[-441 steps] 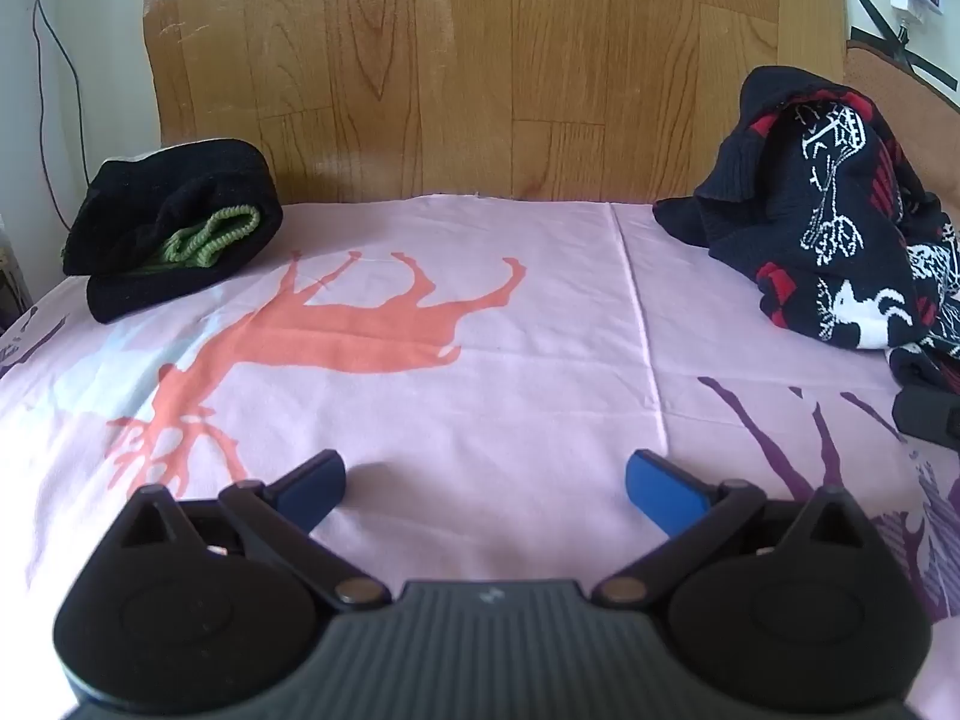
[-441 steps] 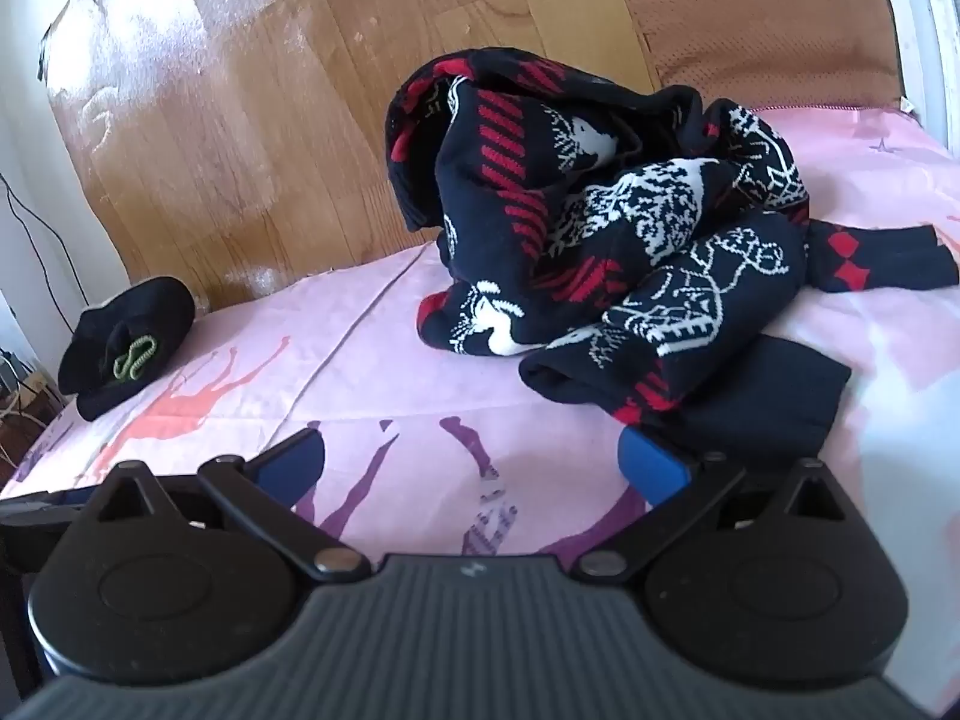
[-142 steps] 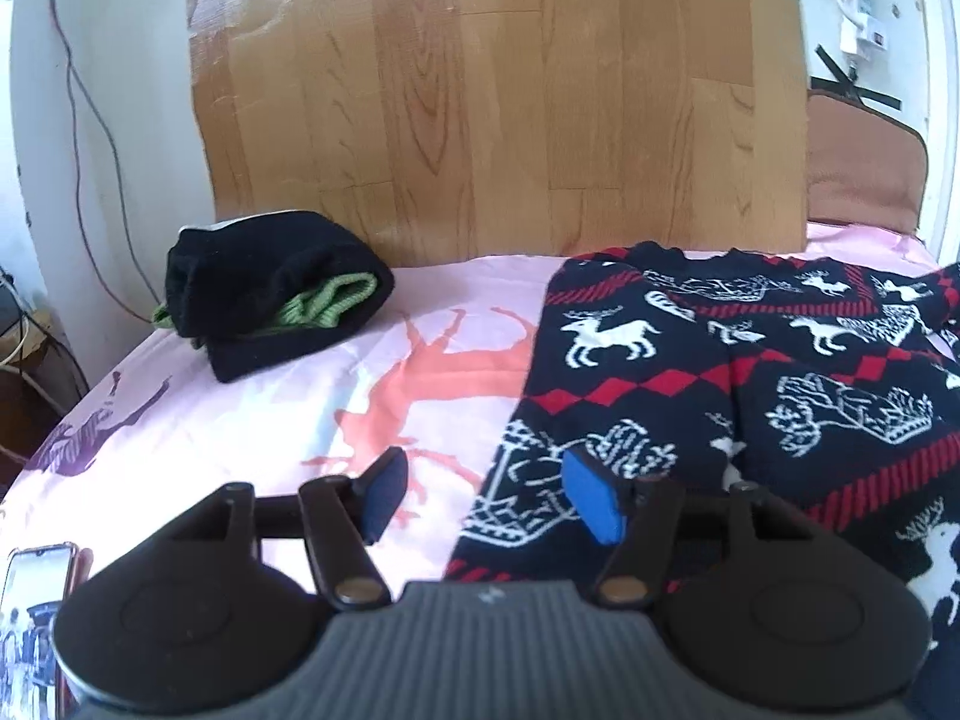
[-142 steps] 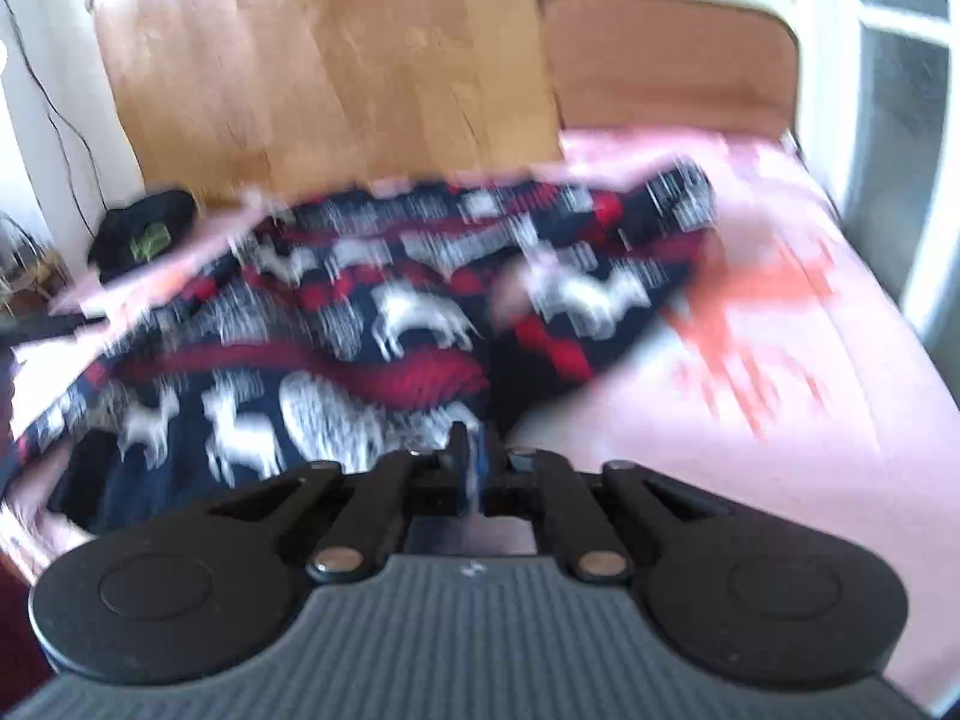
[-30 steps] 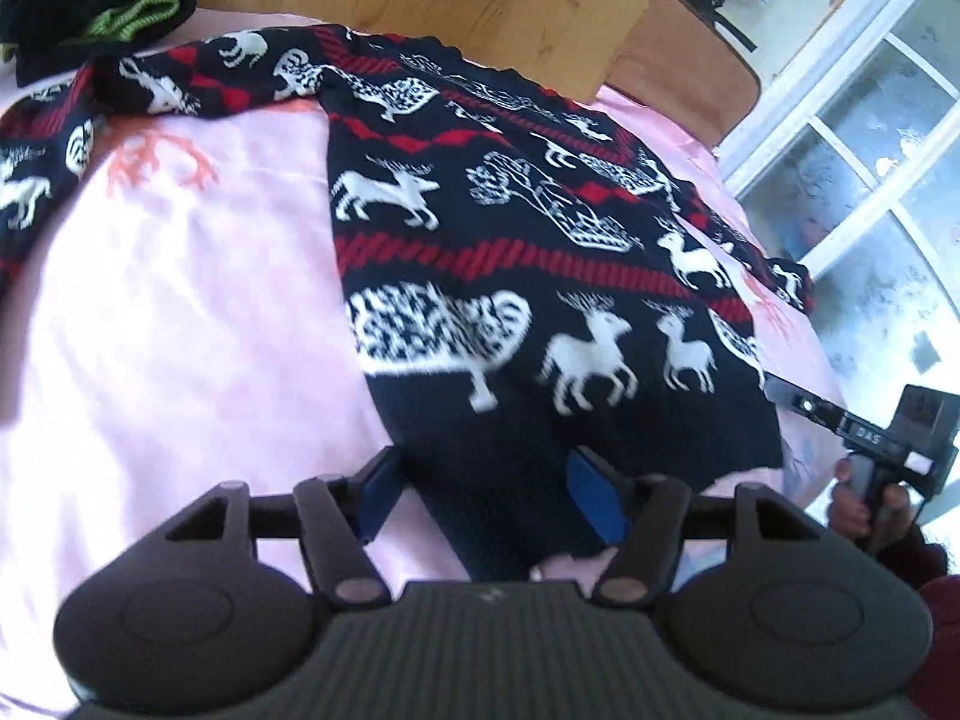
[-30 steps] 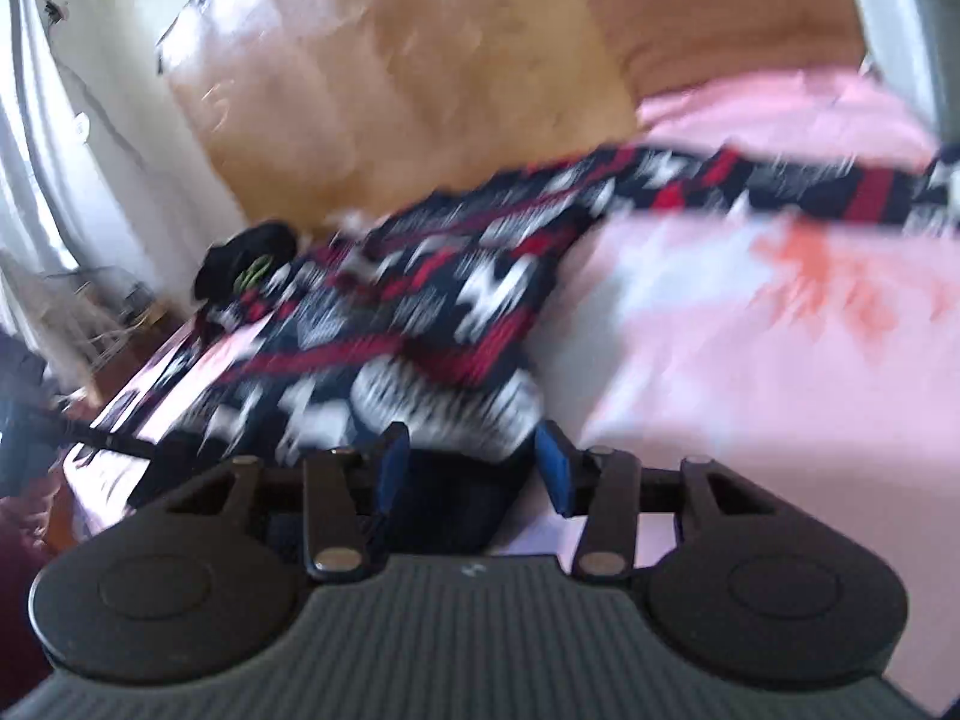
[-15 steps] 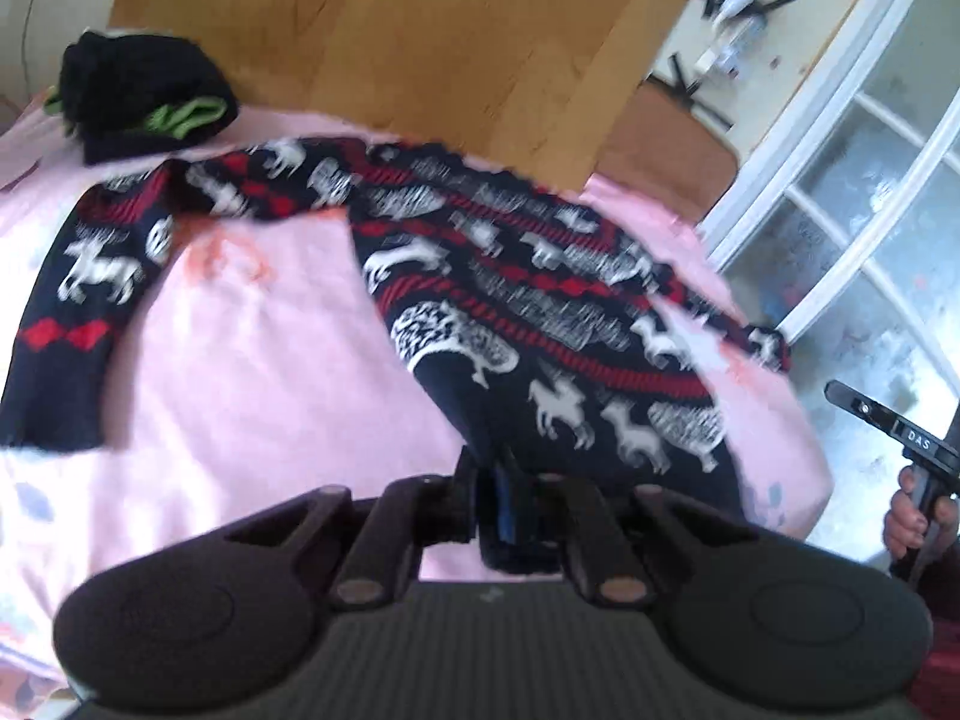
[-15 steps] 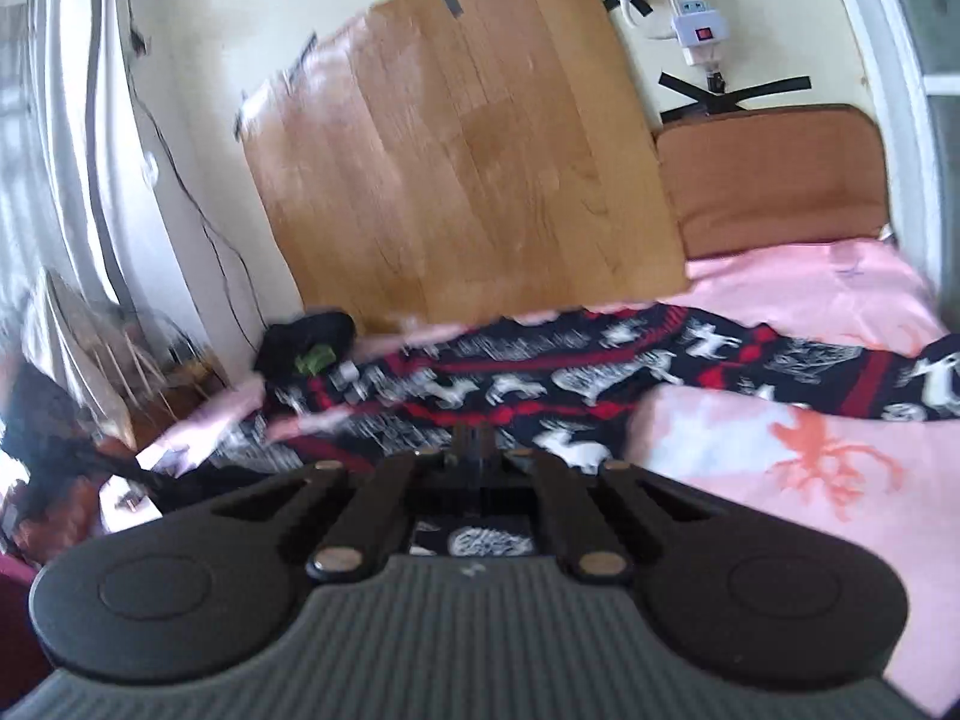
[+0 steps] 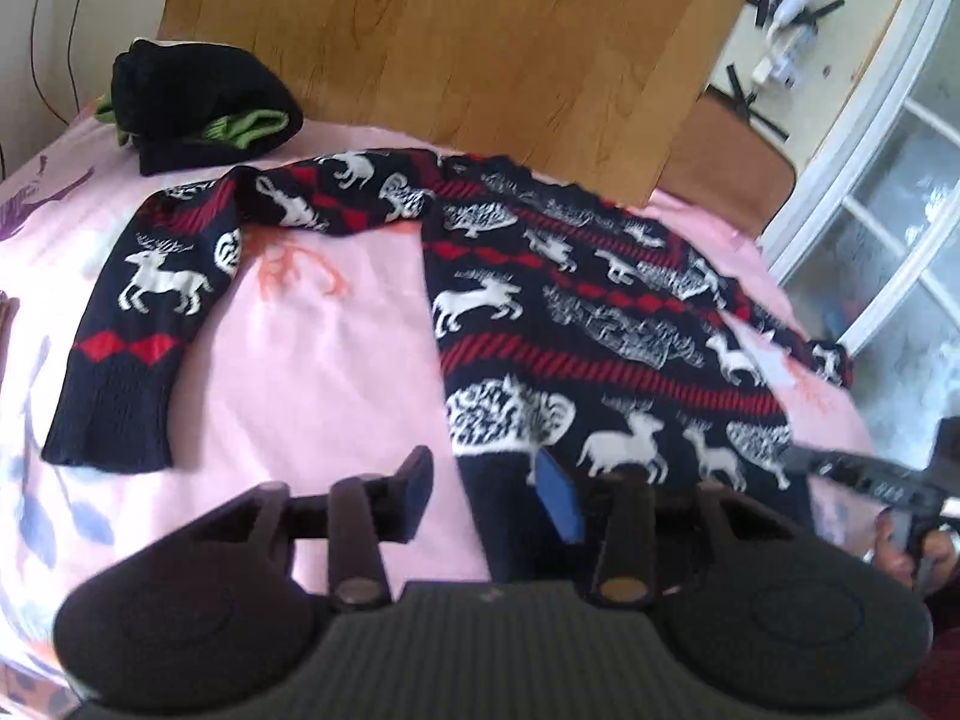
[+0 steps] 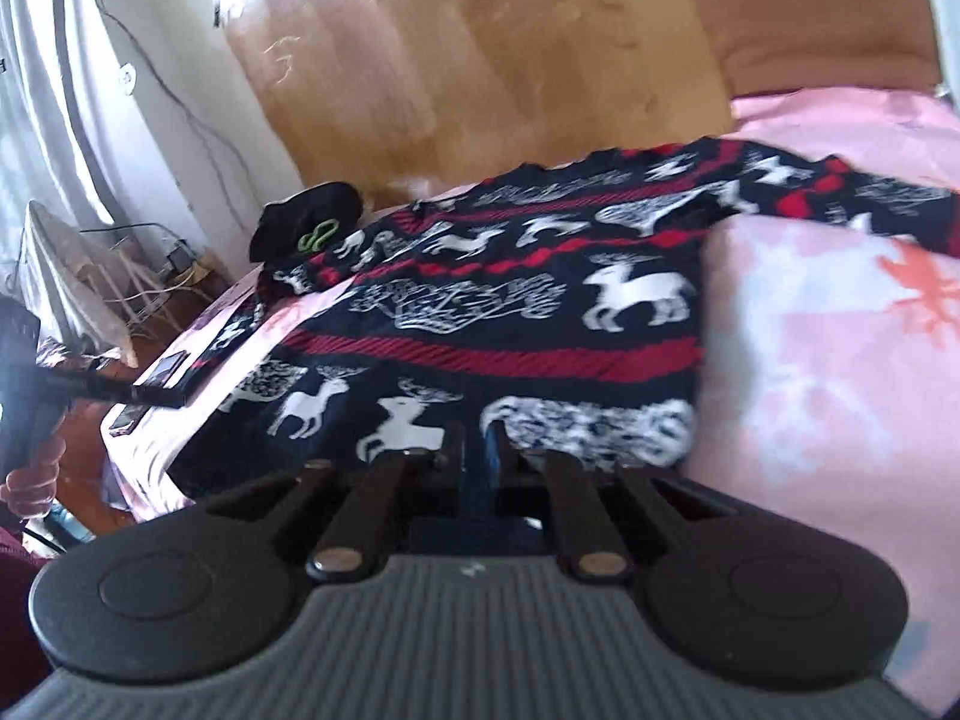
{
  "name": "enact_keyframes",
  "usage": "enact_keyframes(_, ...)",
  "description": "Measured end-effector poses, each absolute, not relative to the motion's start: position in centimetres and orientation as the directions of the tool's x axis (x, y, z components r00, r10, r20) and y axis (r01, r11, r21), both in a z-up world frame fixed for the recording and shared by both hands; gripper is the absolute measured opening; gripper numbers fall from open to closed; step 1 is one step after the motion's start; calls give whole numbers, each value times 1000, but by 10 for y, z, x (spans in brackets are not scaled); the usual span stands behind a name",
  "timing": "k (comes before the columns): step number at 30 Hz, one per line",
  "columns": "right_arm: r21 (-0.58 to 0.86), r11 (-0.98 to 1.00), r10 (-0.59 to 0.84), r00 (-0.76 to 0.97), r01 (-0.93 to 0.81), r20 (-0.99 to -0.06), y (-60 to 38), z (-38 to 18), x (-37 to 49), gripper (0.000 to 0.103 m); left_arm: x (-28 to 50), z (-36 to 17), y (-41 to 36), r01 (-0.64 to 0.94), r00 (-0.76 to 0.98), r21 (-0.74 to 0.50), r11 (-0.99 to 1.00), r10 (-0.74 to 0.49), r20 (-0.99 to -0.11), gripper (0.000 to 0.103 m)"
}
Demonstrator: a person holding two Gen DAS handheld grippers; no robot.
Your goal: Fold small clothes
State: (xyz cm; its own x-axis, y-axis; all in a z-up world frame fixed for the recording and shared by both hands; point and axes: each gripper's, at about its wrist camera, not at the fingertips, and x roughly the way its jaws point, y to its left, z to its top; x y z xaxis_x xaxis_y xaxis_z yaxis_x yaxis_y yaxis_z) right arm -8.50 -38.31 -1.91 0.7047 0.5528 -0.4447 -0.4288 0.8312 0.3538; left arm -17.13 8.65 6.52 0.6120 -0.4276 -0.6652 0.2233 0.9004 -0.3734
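Found the sweater (image 9: 600, 324), dark knit with white deer and red stripes, laid out flat on the pink sheet (image 9: 312, 360), filling the middle and right of the left wrist view. Saw one sleeve stretched toward the upper left of that frame and bent down to a cuff at the left edge, the other sleeve trailing off toward the right edge. Noted the bottom hem at lower centre, right in front of the left gripper (image 9: 486, 492).

Saw the left gripper's jaws parted, having just been opening, the corner of the hem lying between them with neither pad pressing on it.

In the right wrist view, found the sweater (image 10: 510, 312) across the centre, the hem at the right gripper (image 10: 477, 450). Saw those jaws nearly together, having just been opening, with dark knit in the narrow gap; could not tell whether still pinched.

Spotted a folded black bundle with green trim (image 9: 198, 102) at upper left, near the sleeve, against a wooden board (image 9: 450, 48). Glimpsed a hand (image 10: 33, 474) at the left edge.
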Motion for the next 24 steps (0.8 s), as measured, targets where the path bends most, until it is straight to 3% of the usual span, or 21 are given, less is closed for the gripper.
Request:
enact_keyframes(5,325,823,567,641,-466,-518,-366,-25,-75,17,-160,35,70,235,539,-393,889,-456,-708,40)
enact_keyframes(8,305,801,596,631,-516,-496,-350,-9,-63,18,-160,20,63,254,504,-395,883,-469,-725,40)
enact_keyframes(14,243,712,688,582,-659,-434,-275,12,-23,18,-176,23,73,258,534,-395,882,-471,-702,40)
enact_keyframes(18,221,696,688,547,-683,-477,-223,2,10,19,-189,31,94,229,572,-412,882,-464,-676,41)
enact_keyframes(21,314,652,713,418,-690,-563,-200,-21,25,19,-197,37,111,207,609,-426,881,-457,-648,43)
enact_keyframes(24,321,566,762,333,-759,-556,-193,-28,-3,28,-200,42,128,186,647,-440,878,-447,-618,48)
